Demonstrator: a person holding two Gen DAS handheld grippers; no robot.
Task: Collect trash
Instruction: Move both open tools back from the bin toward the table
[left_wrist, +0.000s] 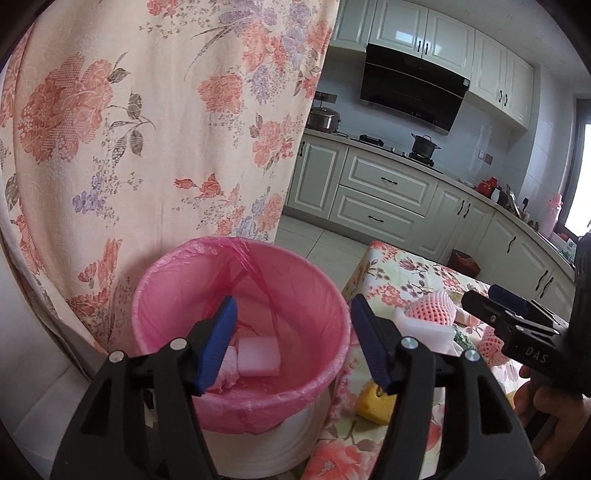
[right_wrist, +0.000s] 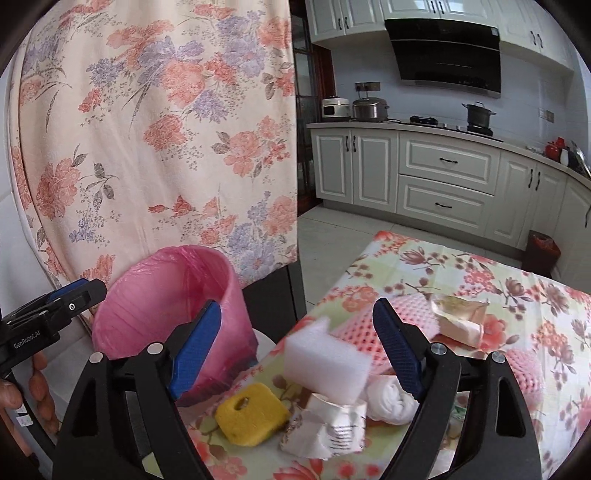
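A bin with a pink liner (left_wrist: 295, 280) stands left of the floral table (left_wrist: 406, 273); a white foam block (left_wrist: 258, 356) lies inside it. My left gripper (left_wrist: 291, 343) is open and empty above the bin mouth. My right gripper (right_wrist: 295, 349) is open and empty over the table's trash: a white foam block (right_wrist: 327, 363), a yellow sponge (right_wrist: 251, 413), crumpled paper (right_wrist: 325, 428), a rolled white tissue (right_wrist: 388, 402), pink foam fruit nets (right_wrist: 354, 332) and a clear wrapped packet (right_wrist: 461, 317). The bin (right_wrist: 162, 314) is to its left.
A floral curtain (left_wrist: 147, 129) hangs behind the bin. Kitchen cabinets (right_wrist: 443, 173) with a stove and pot line the far wall. A dark red bin (right_wrist: 541, 253) stands on the floor past the table. The right gripper (left_wrist: 476, 299) shows at the left view's right edge.
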